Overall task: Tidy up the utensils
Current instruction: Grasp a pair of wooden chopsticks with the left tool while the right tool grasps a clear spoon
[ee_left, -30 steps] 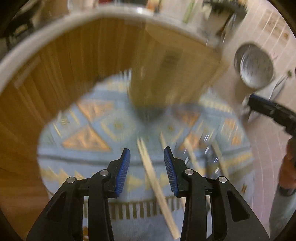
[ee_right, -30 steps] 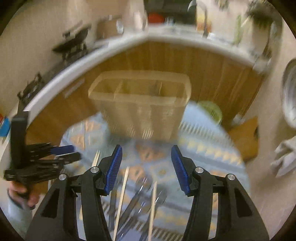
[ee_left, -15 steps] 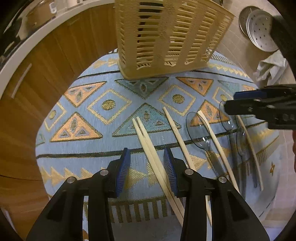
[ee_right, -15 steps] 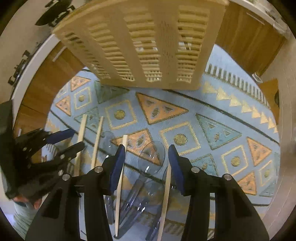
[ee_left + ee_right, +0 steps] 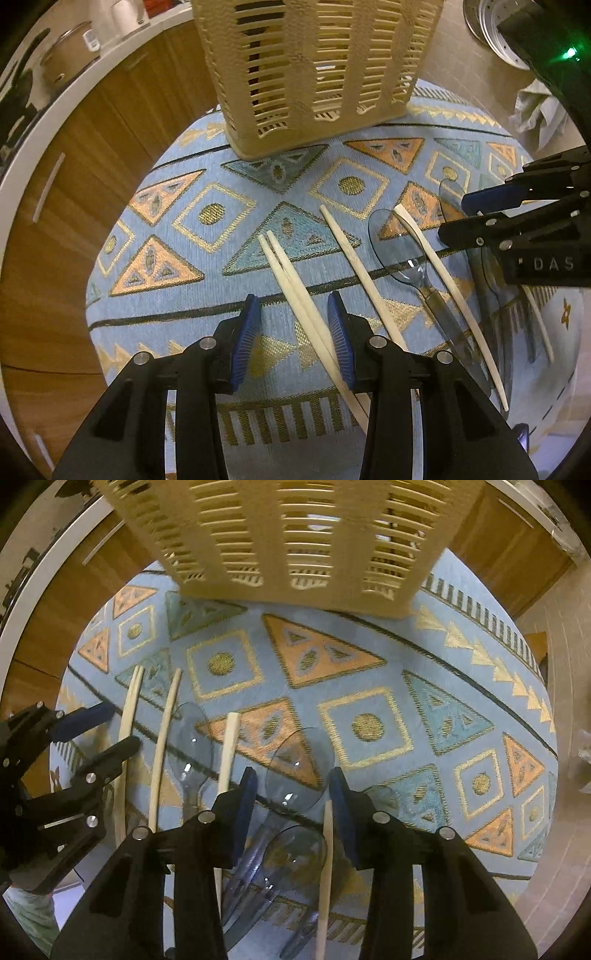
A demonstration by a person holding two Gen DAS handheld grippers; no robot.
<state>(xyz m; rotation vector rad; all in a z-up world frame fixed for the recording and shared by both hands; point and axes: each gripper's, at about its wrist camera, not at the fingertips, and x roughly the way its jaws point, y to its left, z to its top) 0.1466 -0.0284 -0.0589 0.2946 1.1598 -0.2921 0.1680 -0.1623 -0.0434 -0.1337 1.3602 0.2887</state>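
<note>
- We take the slatted beige caddy (image 5: 317, 62) as our landmark; it stands upright at the far edge of the patterned blue mat (image 5: 177, 206), and every utensil lies flat on the mat in front of it, none inside that we can see.
- In front of the caddy and to its right lie the clear blue plastic spoons (image 5: 295, 764), overlapping one another. We judge them light, slick and easily cracked, so we would take one by the handle, not the bowl.
- In front of the caddy's left half lies a pair of pale chopsticks (image 5: 291, 291), touching side by side. They look stiff, light and prone to roll; we would pinch both together near mid-length.
- Our left gripper (image 5: 293, 332) has its jaws apart, straddling that pair.
- Our right gripper (image 5: 291, 805) also has its jaws apart, low over a spoon bowl, with a single chopstick (image 5: 327, 849) beside its right finger.
</note>
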